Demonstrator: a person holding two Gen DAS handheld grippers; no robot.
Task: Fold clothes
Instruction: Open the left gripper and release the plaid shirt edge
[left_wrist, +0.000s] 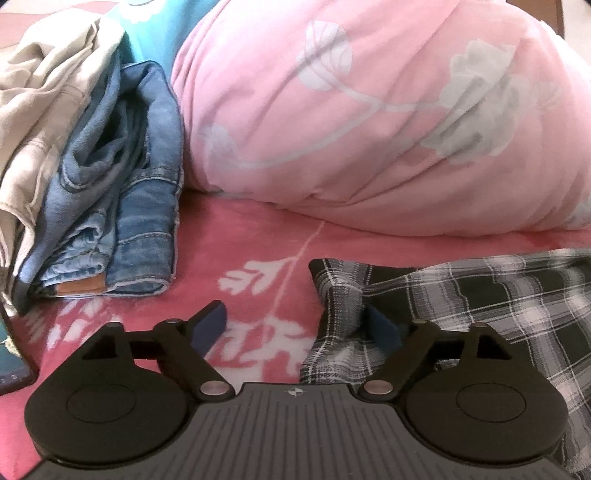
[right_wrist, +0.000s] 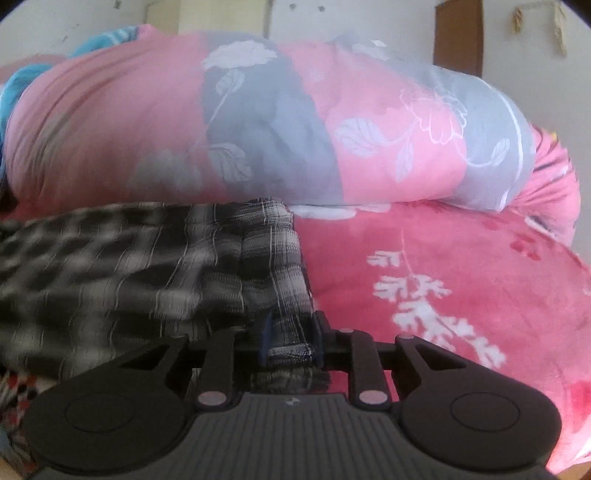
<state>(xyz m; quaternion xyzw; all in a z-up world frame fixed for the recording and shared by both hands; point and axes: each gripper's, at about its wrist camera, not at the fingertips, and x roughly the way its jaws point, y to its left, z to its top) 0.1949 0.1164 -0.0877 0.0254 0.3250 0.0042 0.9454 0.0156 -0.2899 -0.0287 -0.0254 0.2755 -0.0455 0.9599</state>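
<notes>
A black, white and grey plaid garment (left_wrist: 480, 306) lies on the red floral bedspread (left_wrist: 251, 229). My left gripper (left_wrist: 295, 323) stands wide open just above the bedspread. A bunched corner of the plaid cloth rests against the inner side of its right finger (left_wrist: 380, 326), and the left finger touches nothing. In the right wrist view the plaid garment (right_wrist: 147, 277) spreads to the left. My right gripper (right_wrist: 291, 343) is shut on the garment's right edge, with a narrow strip of cloth pinched between the blue pads.
Folded blue jeans (left_wrist: 140, 229) and a crumpled beige garment (left_wrist: 44, 110) are stacked at the left. A bulky pink floral duvet (left_wrist: 369, 110) (right_wrist: 147, 129) fills the back. A dark phone (left_wrist: 11, 354) lies at the left edge. Bare bedspread (right_wrist: 443, 258) lies right of the plaid.
</notes>
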